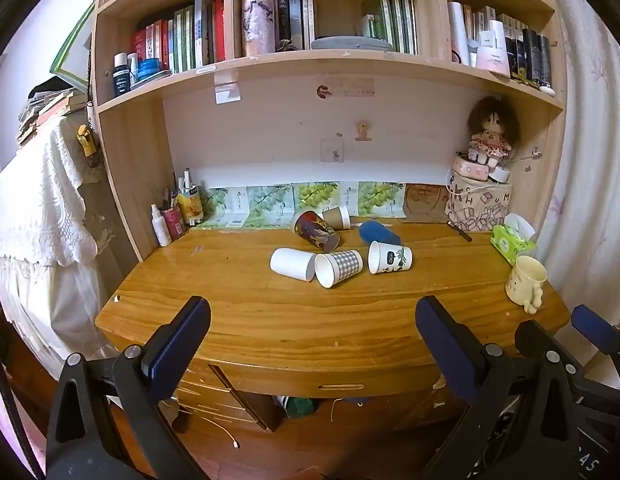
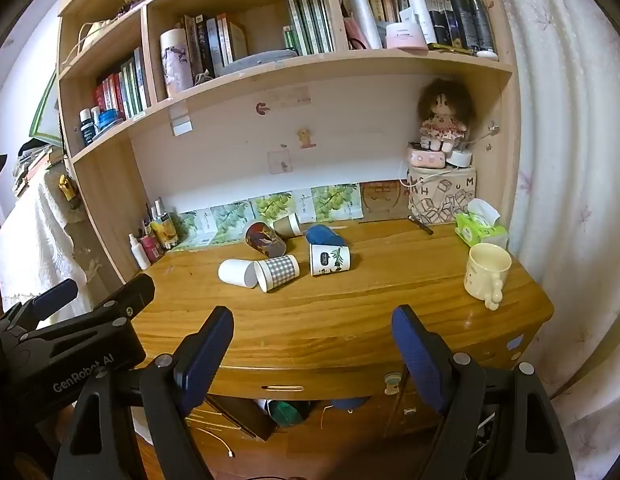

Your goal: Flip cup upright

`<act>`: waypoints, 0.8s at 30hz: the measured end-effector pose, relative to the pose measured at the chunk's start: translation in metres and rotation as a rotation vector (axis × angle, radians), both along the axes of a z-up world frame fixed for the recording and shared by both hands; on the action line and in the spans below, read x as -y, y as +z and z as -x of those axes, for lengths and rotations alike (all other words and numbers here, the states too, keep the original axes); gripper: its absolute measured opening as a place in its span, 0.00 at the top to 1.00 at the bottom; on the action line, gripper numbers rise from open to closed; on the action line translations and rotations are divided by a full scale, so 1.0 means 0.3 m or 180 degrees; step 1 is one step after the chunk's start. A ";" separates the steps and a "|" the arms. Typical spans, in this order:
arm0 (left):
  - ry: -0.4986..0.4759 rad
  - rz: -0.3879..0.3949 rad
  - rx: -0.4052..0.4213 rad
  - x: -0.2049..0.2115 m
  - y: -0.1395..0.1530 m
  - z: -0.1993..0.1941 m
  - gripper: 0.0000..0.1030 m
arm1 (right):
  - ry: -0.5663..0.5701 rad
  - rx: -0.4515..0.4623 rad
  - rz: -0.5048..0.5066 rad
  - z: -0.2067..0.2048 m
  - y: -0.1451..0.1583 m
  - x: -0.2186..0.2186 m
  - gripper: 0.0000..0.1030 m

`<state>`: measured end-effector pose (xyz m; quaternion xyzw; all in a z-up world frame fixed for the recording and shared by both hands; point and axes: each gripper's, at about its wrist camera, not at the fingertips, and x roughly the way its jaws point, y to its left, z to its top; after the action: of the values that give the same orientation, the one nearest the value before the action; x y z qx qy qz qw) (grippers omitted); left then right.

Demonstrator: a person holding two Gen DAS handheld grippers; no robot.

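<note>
Several paper cups lie on their sides in the middle of the wooden desk (image 1: 269, 320): a plain white cup (image 1: 291, 264), a grey checked cup (image 1: 338, 267), a white cup with a green plant print (image 1: 390, 257), a dark red patterned cup (image 1: 316, 230), a brown cup (image 1: 337, 217) and a blue cup (image 1: 378, 233). They also show in the right wrist view, among them the checked cup (image 2: 277, 273) and the plant-print cup (image 2: 330, 260). My left gripper (image 1: 312, 312) is open and empty, short of the desk's front edge. My right gripper (image 2: 312, 320) is open and empty beside it.
A cream mug (image 2: 487, 272) stands upright at the desk's right end next to a green tissue pack (image 2: 480, 229). Bottles and a pen holder (image 1: 171, 220) sit at the back left. A doll on boxes (image 1: 486, 176) is at the back right. Bookshelves hang above.
</note>
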<state>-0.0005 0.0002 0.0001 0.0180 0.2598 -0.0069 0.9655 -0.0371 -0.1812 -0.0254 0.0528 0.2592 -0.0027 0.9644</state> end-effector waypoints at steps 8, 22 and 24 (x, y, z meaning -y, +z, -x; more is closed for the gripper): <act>-0.0015 0.0008 0.0004 -0.002 0.018 -0.008 0.01 | 0.0004 0.0027 0.0008 0.003 -0.006 0.007 0.20; -0.0025 0.0068 0.0122 -0.007 0.053 0.006 0.01 | 0.0023 0.0107 0.0022 0.009 0.016 -0.003 0.20; -0.0038 0.0094 0.0136 -0.009 0.053 0.010 0.01 | 0.0024 0.0116 0.0024 0.013 0.013 -0.006 0.20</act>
<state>-0.0037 0.0029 0.0160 0.0054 0.2389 -0.0161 0.9709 -0.0409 -0.1793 -0.0214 0.0482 0.2418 0.0009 0.9691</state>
